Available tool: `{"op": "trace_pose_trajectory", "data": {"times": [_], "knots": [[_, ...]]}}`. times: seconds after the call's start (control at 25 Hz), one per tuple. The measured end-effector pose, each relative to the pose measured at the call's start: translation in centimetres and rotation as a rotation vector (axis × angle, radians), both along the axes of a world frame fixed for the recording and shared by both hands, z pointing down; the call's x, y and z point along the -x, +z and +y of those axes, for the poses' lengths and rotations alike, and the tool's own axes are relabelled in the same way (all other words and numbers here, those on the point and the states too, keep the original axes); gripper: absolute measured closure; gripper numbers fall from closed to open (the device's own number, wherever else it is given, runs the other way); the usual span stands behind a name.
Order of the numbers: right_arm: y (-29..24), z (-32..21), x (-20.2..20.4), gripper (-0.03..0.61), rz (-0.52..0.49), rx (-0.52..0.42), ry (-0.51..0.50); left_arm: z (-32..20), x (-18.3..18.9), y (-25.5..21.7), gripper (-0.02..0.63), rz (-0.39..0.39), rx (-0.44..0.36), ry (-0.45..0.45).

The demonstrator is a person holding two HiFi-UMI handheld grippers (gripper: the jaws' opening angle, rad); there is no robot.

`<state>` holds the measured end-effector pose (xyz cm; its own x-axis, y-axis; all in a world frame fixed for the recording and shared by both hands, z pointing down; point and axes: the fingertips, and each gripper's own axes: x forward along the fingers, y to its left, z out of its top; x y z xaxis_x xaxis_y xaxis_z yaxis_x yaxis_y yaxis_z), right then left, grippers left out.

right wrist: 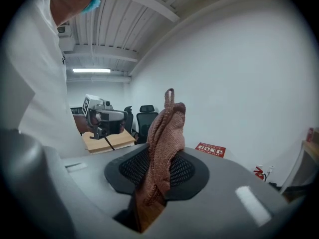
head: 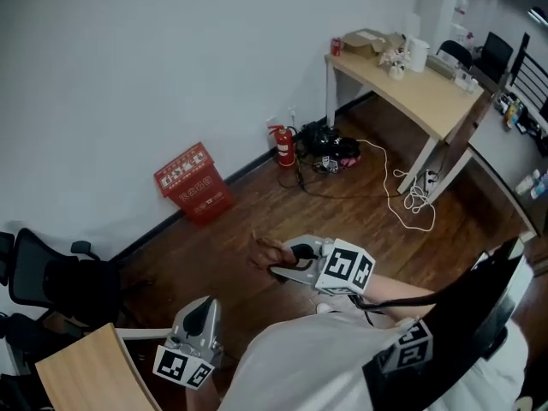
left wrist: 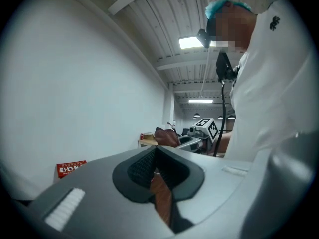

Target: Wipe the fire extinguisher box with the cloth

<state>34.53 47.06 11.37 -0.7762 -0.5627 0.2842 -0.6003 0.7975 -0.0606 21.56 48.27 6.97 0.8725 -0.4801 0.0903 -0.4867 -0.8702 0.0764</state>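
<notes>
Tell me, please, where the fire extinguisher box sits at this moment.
In the head view the fire extinguisher box stands on the floor against the white wall, left of centre, between the black office chair and the fire extinguisher.

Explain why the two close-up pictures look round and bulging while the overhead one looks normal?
Left gripper view: wide-angle lens bends straight lines, corners go black, ceiling lamp glares. Right gripper view: same bulge, cloth sharp. Head view: straighter lines, even light, fire extinguisher box small but clear.
</notes>
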Motion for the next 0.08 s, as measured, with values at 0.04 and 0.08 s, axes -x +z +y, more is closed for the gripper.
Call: {"op": "trace_pose_trajectory", "data": {"times": [0.04,0.08], "knots": [[-0.02,0.52,-0.07,0.485,0.003,-0.002,0.001,0.51,-0.31,0.07,0.615,-0.01,-0.011,0.01],[-0.06,1.01,-0.14,0.485,0.006,-0.005,0.001,1.0,-0.62,0.14,0.615,-0.022,-0.022,0.02]]}}
